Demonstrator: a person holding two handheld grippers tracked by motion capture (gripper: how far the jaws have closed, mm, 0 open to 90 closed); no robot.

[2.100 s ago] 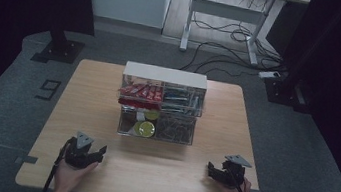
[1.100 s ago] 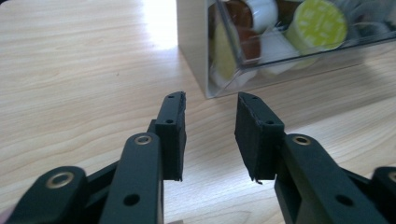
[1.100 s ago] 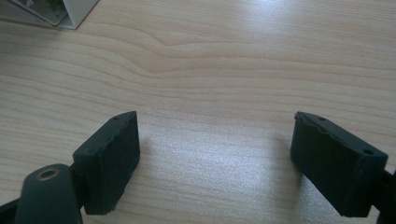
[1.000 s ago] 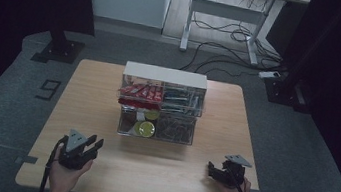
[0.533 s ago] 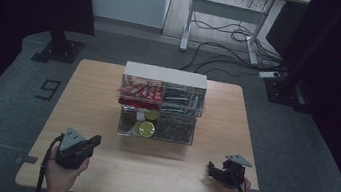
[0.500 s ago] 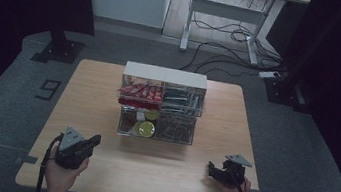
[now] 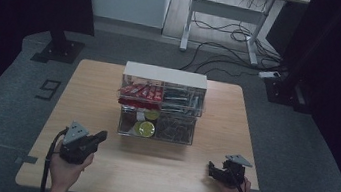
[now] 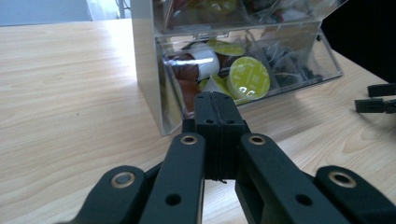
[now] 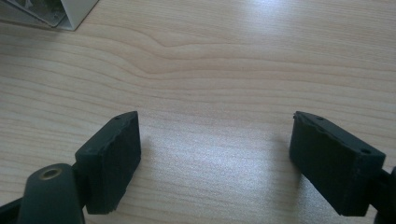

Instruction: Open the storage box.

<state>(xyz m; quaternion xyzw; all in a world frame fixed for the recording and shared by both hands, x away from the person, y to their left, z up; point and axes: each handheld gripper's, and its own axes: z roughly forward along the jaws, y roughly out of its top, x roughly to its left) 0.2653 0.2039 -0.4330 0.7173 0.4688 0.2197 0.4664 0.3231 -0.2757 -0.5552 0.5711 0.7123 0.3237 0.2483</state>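
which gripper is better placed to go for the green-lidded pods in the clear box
Left, probably. The left gripper points straight at the green-lidded round pods in the clear plastic organiser box's lower bin, though its jaws are shut. The right gripper is open but faces bare light wooden table.

"What moved?"
"The left gripper (image 7: pixel 97 137) slid a bit to the left and turned. Its tips swung round to the right, toward the clear box (image 7: pixel 159 109)."
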